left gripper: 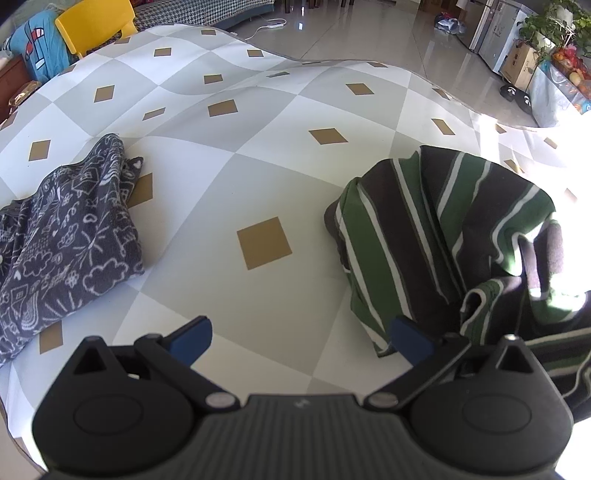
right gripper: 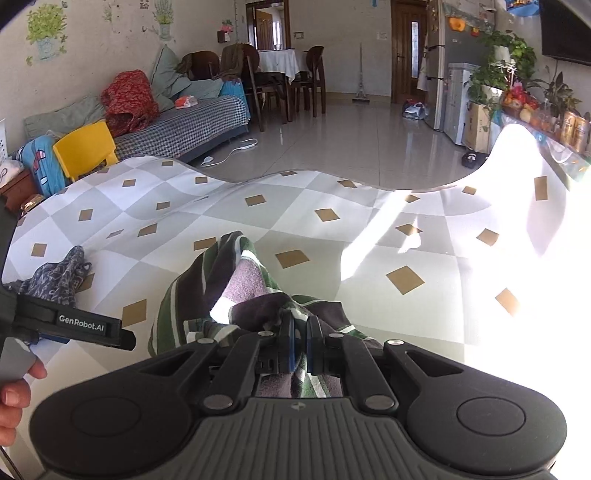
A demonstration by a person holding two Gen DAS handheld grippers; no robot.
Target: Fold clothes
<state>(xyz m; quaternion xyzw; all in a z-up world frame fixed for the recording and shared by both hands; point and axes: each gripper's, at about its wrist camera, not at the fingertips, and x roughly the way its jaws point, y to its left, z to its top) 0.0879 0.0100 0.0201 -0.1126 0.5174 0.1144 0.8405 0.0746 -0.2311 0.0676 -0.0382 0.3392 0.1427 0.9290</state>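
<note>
Left wrist view: left gripper (left gripper: 301, 338) jaws spread wide, nothing between the blue pads (left gripper: 192, 338), hovering over the checked cloth (left gripper: 229, 122) that covers the table. Striped shirt (left gripper: 443, 236), green/dark/white, bunched in a heap at right, just beside the right pad; stripes run roughly away from camera, heap's long axis near-to-far. Dark doodle-print garment (left gripper: 70, 240) crumpled at left, well apart from the shirt, long axis running from near left toward far centre. Yellow chair (left gripper: 96, 26) past the table's far left edge. No readable writing here.

Right wrist view: right gripper (right gripper: 298, 349) jaws nearly closed, pinching a fold of the shirt (right gripper: 207, 295), which trails from the pads toward far left across the cloth (right gripper: 332, 206). Strong glare at right washes out the cloth. Left gripper (right gripper: 88, 326) seen side-on at left, white lettering "GenRobot.AI" on its arm; a hand (right gripper: 14, 398) grips its handle. Doodle garment (right gripper: 59, 277) behind it. Yellow chair (right gripper: 86, 149), sofa (right gripper: 184, 125) beyond
</note>
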